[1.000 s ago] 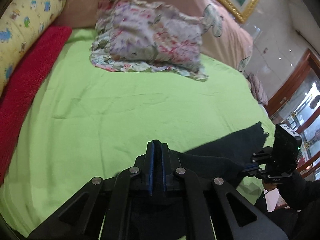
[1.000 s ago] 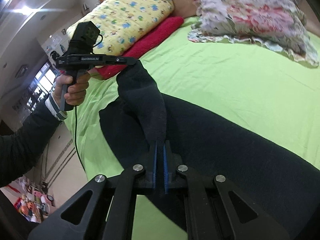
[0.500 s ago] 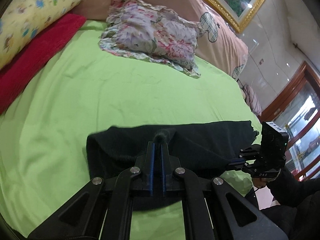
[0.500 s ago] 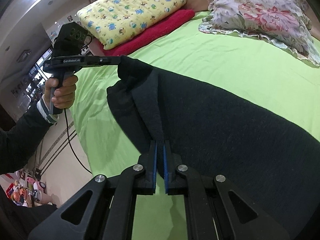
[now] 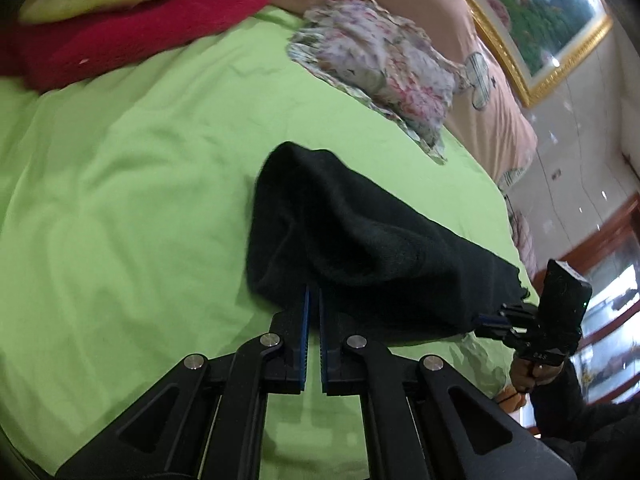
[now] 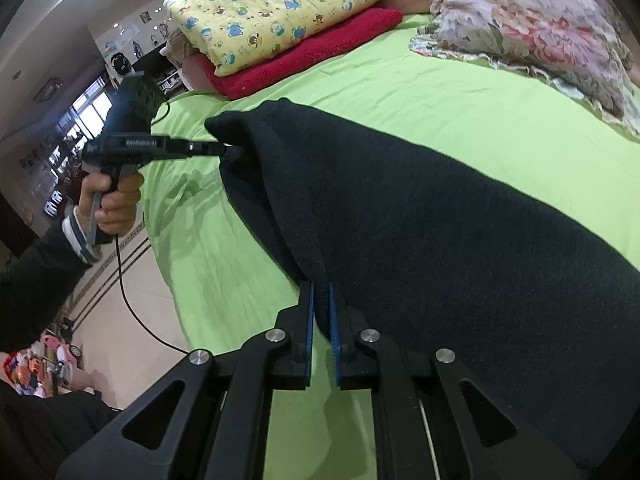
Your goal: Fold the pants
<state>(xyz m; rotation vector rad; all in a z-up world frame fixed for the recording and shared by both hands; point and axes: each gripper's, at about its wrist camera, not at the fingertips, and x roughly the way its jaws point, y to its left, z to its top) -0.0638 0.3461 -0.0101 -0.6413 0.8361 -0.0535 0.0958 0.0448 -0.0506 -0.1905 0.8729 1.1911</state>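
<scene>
Each scene is viewed close and low along a hand-held gripper's fingers, across the green bed toward the pillows. The black pants and floral pillow are shared by both views.

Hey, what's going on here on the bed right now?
A person holds a gripper in each hand and is folding black pants on a bed with a green sheet. The left gripper and the right gripper each pinch an edge of the fabric, lifting it off the sheet. A floral pillow and folded blankets lie beyond.
</scene>
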